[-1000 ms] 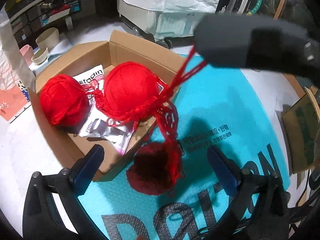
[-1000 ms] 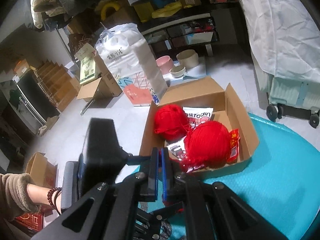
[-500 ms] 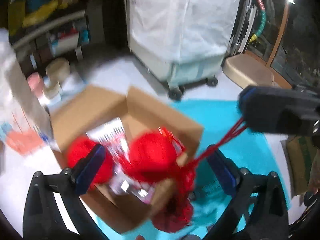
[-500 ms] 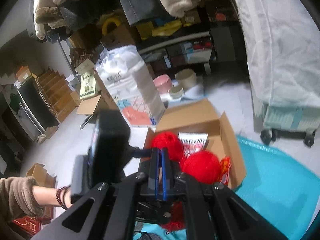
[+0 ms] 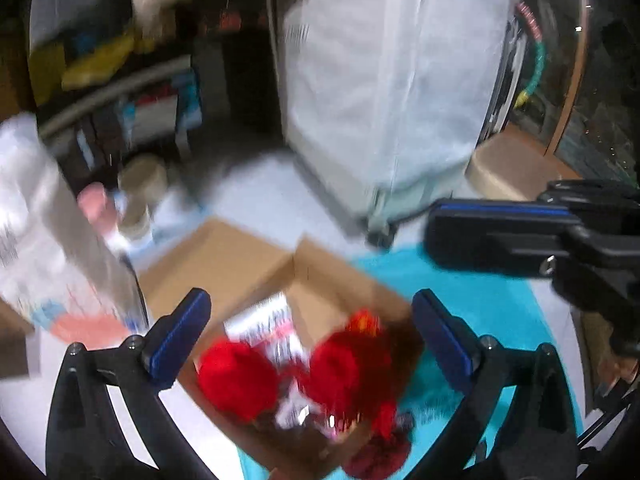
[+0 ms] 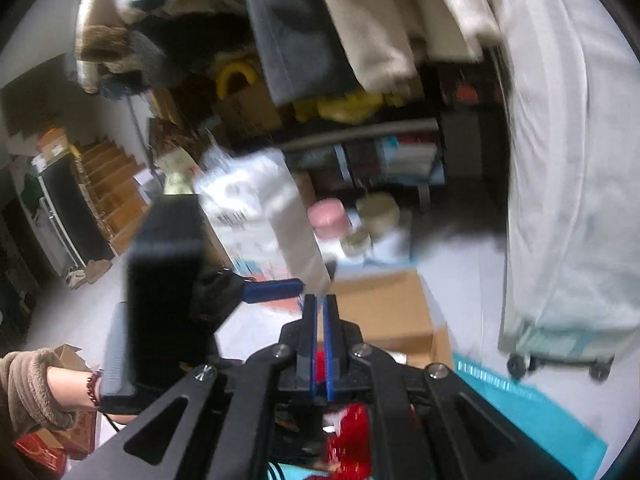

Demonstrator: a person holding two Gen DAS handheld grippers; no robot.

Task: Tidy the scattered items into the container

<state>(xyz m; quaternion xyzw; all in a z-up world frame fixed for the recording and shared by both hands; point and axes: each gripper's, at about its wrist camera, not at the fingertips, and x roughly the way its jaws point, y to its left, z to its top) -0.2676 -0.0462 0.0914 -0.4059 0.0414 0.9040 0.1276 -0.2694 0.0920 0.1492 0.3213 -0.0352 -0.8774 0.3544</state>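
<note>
The job looks close to finished: the cardboard box (image 5: pixel 256 264) on the floor, at the edge of the teal mat (image 5: pixel 492 304), already holds two balls of red yarn (image 5: pixel 236 376) with some printed packets (image 5: pixel 276 328) between them. One thing is not in yet, a dark red pompom (image 5: pixel 378 456) on a tangle of red knitting that hangs over the box's near wall onto the mat. As I read it, the next move calls for lifting that tail clear of the wall and dropping it inside.

The left gripper (image 5: pixel 308 332) hangs above the box, tilted down at it, fingers spread wide with nothing between them. The right gripper (image 6: pixel 320 344) sits off to its side, aimed less steeply; its blue pads are pressed nearly together. Whether a strand is pinched there I cannot tell, since no yarn shows between the tips and the views are blurred.
</note>
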